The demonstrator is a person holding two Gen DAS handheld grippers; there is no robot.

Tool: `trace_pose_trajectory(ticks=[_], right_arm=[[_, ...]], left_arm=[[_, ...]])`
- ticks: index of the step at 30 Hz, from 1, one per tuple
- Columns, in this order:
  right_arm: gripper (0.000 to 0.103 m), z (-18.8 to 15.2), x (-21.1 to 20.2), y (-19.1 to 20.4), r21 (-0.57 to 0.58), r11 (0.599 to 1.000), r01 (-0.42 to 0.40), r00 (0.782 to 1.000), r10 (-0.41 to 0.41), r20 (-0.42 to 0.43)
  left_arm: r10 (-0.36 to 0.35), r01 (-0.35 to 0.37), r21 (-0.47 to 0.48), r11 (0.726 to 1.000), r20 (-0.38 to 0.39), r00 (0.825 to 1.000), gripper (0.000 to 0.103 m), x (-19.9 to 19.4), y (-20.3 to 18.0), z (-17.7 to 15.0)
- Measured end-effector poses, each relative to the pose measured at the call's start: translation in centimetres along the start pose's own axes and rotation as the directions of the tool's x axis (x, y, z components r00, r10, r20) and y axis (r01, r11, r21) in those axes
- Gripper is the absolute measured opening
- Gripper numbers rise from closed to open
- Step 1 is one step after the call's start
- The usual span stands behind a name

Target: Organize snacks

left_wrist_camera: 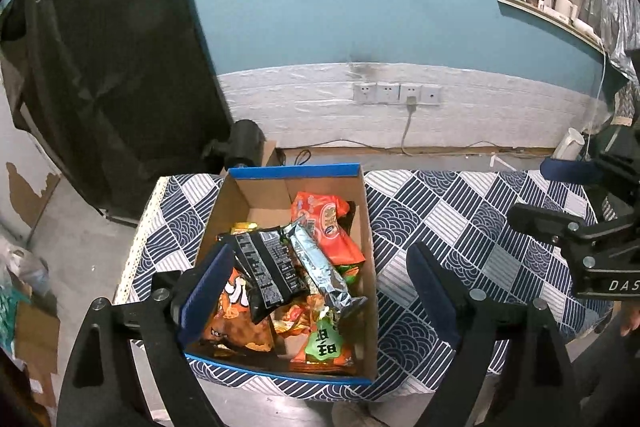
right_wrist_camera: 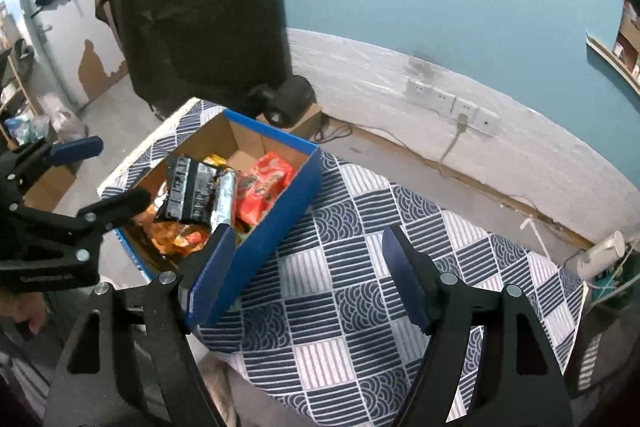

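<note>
A blue-sided cardboard box point(left_wrist_camera: 370, 267) stands on the patterned table and holds several snack packets: a black packet point(left_wrist_camera: 268, 269), a silver packet point(left_wrist_camera: 320, 267), an orange-red packet point(left_wrist_camera: 328, 227) and a green-labelled packet point(left_wrist_camera: 324, 345). My left gripper point(left_wrist_camera: 320, 291) is open and empty, held above the box's near end. The box also shows in the right wrist view point(right_wrist_camera: 276, 223), with the black packet point(right_wrist_camera: 188, 187) on top. My right gripper point(right_wrist_camera: 308, 267) is open and empty over the tablecloth, just right of the box. Each gripper shows in the other's view, the left one point(right_wrist_camera: 92, 175) and the right one point(left_wrist_camera: 552, 191).
The table carries a blue-and-white patterned cloth point(right_wrist_camera: 352, 291). A dark covered cabinet point(left_wrist_camera: 116, 67) stands at the back left, with a black cylinder point(left_wrist_camera: 246, 143) on a small carton beside it. Wall sockets point(left_wrist_camera: 396, 93) with a cable sit behind. A white cylinder point(right_wrist_camera: 604, 253) lies beyond the table's right end.
</note>
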State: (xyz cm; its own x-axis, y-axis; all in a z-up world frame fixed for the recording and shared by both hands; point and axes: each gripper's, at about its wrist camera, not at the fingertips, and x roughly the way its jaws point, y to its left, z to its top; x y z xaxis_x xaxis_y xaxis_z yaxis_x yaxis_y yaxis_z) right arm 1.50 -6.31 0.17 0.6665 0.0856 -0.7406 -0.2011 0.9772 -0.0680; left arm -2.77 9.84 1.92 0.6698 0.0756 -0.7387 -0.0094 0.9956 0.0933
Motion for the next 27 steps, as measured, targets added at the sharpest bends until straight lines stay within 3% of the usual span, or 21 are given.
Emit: trace_pose_trajectory(ticks=[27], right_arm=[[0.075,-0.8,-0.9,-2.0,0.015,1.0,0.006,1.0,-0.006,0.004]], left_arm=[[-0.031,0.031,0.018,0.999,-0.036,0.999,0.09,0.4,-2.2,0.2]])
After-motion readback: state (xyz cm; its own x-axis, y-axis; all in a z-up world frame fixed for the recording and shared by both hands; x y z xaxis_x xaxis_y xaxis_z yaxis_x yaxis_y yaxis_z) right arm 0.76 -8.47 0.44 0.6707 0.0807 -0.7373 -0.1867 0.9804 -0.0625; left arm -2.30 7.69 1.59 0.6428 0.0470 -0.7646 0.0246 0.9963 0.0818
